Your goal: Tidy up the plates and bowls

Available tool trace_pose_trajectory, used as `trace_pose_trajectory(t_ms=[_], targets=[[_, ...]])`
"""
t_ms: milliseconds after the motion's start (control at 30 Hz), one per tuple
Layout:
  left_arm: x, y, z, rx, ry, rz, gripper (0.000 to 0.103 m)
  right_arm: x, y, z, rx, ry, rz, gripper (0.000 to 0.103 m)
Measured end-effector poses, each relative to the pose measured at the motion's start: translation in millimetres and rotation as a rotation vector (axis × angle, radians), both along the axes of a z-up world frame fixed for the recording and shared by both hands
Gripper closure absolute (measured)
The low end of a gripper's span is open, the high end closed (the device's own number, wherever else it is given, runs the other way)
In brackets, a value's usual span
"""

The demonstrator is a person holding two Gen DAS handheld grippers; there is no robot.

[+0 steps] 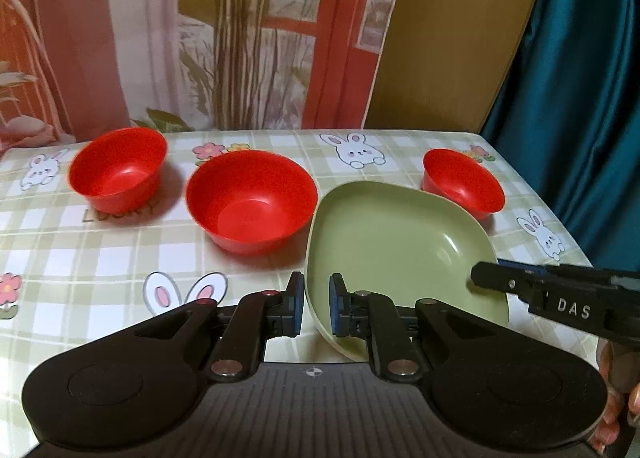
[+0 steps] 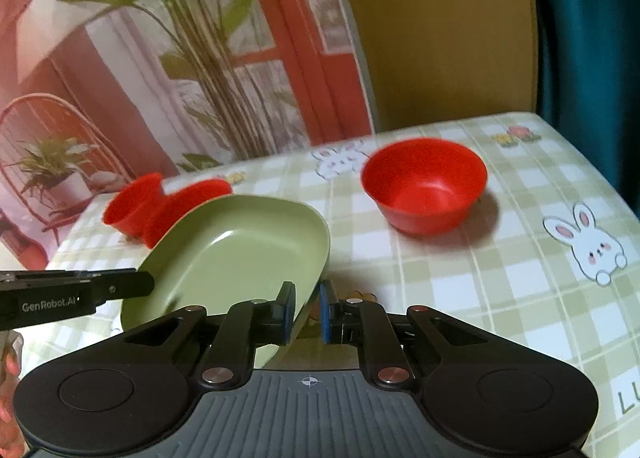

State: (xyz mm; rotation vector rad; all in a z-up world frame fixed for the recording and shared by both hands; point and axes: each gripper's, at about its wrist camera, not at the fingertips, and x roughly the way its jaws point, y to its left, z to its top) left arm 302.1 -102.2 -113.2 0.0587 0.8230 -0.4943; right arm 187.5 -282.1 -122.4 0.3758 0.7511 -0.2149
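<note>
Both my jaws pinch the green plate (image 1: 396, 242) rim, plate tilted off the tabletop (image 1: 100, 258) (left gripper (image 1: 317, 304), right gripper (image 2: 308, 308)). Big red bowl (image 1: 251, 202) at 11 o'clock, nearer my left.

"DAS" in white raised letters on right gripper (image 1: 560, 294), seen entering left wrist view. "GenRobot.AI" in pale print on left gripper (image 2: 76, 294), seen in right wrist view. "LUCKY" on tablecloth (image 1: 120, 254), partly hidden by red bowl (image 1: 118, 168); "LU" at edge of right wrist view.
</note>
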Motion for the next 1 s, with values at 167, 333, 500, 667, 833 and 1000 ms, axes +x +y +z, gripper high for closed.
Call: trace_pose_trajectory(t_ms=[167, 333, 500, 667, 833, 1000], targets=[[-25, 19, 19, -0.018, -0.01, 0.017, 0.089, -2, 13, 11, 0.004, -0.014, 0.048, 0.09], [-53, 42, 28, -0.036, -0.005, 0.045, 0.089, -6, 33, 17, 0.008, -0.018, 0.112, 0.09], [-72, 58, 24, -0.032, 0.029, 0.068, 0.088, -10, 48, 16, 0.019, -0.003, 0.158, 0.09], [-83, 69, 18, -0.041, 0.049, 0.091, 0.088, -12, 61, 13, 0.005, 0.03, 0.179, 0.09], [-89, 74, 8, -0.051, 0.081, 0.132, 0.088, -16, 71, 10, 0.004, 0.041, 0.188, 0.09], [-95, 78, 6, -0.058, 0.091, 0.144, 0.088, -19, 74, 10, -0.002, 0.048, 0.203, 0.09]])
